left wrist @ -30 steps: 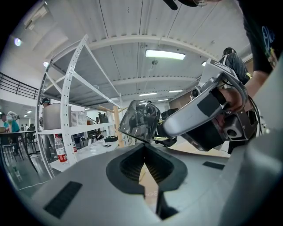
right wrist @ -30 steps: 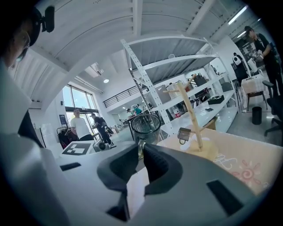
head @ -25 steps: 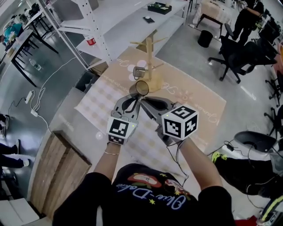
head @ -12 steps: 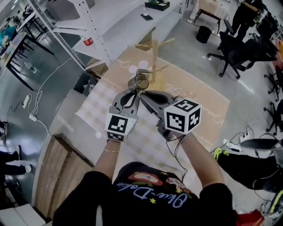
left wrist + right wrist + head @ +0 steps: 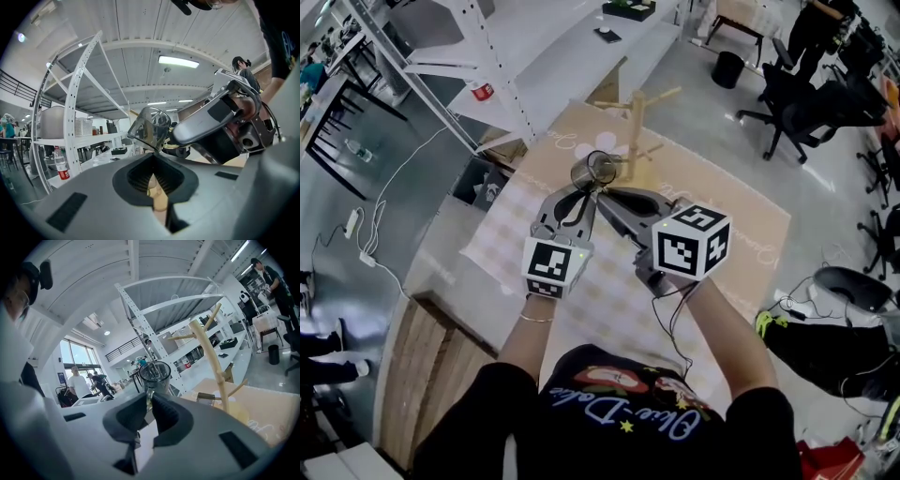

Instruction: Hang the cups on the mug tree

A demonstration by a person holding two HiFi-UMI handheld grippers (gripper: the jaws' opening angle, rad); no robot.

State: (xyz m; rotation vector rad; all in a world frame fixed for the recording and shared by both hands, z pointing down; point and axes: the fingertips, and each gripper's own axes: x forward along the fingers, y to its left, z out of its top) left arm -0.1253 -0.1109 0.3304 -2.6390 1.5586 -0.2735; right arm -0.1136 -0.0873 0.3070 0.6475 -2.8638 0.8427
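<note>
A clear glass cup [image 5: 592, 171] hangs in the air just left of the wooden mug tree [image 5: 636, 127]. My right gripper [image 5: 605, 192] is shut on its handle; in the right gripper view the cup [image 5: 155, 375] stands upright above the jaws [image 5: 150, 397], with the tree [image 5: 213, 362] to its right. My left gripper [image 5: 583, 190] comes in from the left, and in the left gripper view the tilted cup [image 5: 150, 129] meets its closed tips [image 5: 154, 153]. A second, metal-looking cup [image 5: 206, 398] hangs on a low peg.
The tree stands on a beige cloth [image 5: 712, 202] that covers the table. A white shelving rack [image 5: 487, 66] lies behind and to the left, and a wooden board [image 5: 422, 366] at the near left. Office chairs [image 5: 797, 94] and people are farther off at the right.
Both grippers have moved together away from me toward the mug tree, carrying the glass cup. The cup now sits right beside the tree's trunk.
</note>
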